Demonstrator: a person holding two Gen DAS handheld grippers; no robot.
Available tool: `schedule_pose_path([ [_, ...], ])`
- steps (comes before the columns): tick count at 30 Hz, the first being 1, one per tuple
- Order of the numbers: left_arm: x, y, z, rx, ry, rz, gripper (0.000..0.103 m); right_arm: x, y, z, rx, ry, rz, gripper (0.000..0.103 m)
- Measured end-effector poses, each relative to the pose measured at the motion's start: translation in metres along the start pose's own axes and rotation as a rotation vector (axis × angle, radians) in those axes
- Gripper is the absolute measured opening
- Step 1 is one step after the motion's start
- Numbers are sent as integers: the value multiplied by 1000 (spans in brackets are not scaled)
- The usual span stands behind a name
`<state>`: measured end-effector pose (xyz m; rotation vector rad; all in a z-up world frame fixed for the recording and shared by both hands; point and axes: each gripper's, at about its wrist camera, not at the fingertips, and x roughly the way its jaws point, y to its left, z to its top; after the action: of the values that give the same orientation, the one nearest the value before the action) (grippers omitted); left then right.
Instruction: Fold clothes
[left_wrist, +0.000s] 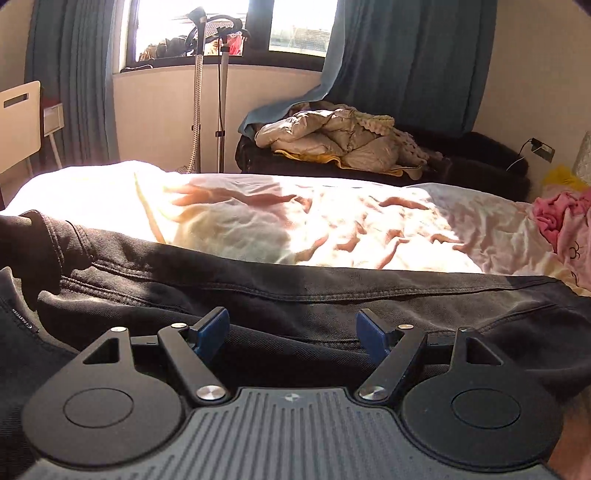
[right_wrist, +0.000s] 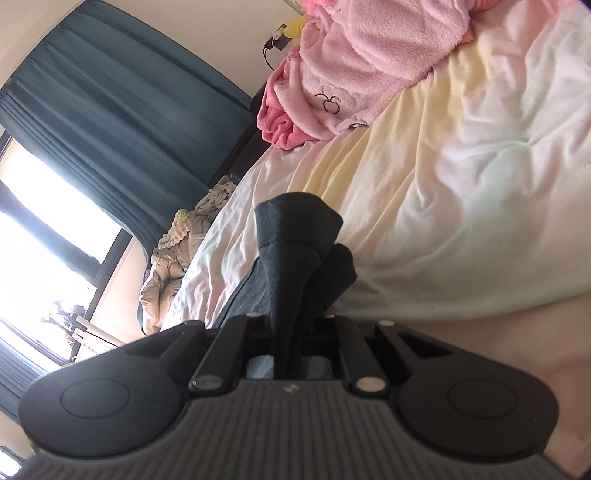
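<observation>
Black jeans (left_wrist: 295, 295) lie stretched across the near edge of the bed in the left wrist view. My left gripper (left_wrist: 293, 330) is open, its blue pads (left_wrist: 212, 328) spread just above the dark cloth, holding nothing. In the right wrist view, my right gripper (right_wrist: 290, 332) is shut on a fold of the black jeans (right_wrist: 291, 251), which sticks up between its jaws with a hemmed end on top. The view is tilted sideways over the bed.
The bed has a pale crumpled sheet (left_wrist: 295, 229), sunlit at the left. A pink fleece garment (right_wrist: 362, 66) lies near the head of the bed, also in the left wrist view (left_wrist: 565, 221). A dark sofa with a padded jacket (left_wrist: 332, 136), a garment steamer stand (left_wrist: 218, 92) and blue curtains (left_wrist: 406, 55) are beyond.
</observation>
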<state>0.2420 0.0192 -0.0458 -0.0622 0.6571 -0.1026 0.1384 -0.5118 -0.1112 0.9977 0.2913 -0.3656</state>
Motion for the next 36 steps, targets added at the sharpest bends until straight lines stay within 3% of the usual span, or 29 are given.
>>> schedule_pose_path([
  [7,48,-6,-36,73,64,71,83,-7,8,2,-12,-12,11,8],
  [13,44,-4,-37,37,31,56,85,-16,32,-1,-128,-56,18,8],
  [17,42,-8,-38,91,29,74,85,-18,31,-3,-134,-60,4,8],
  [26,-25,7,-32,78,-77,112,86,-27,33,-11,-241,-55,-16,9],
  [30,-55,9,-32,91,-88,66,87,-32,40,-10,-304,-69,11,9],
  [36,-101,37,-22,-26,-268,10,91,-31,75,-5,-416,-76,51,8],
])
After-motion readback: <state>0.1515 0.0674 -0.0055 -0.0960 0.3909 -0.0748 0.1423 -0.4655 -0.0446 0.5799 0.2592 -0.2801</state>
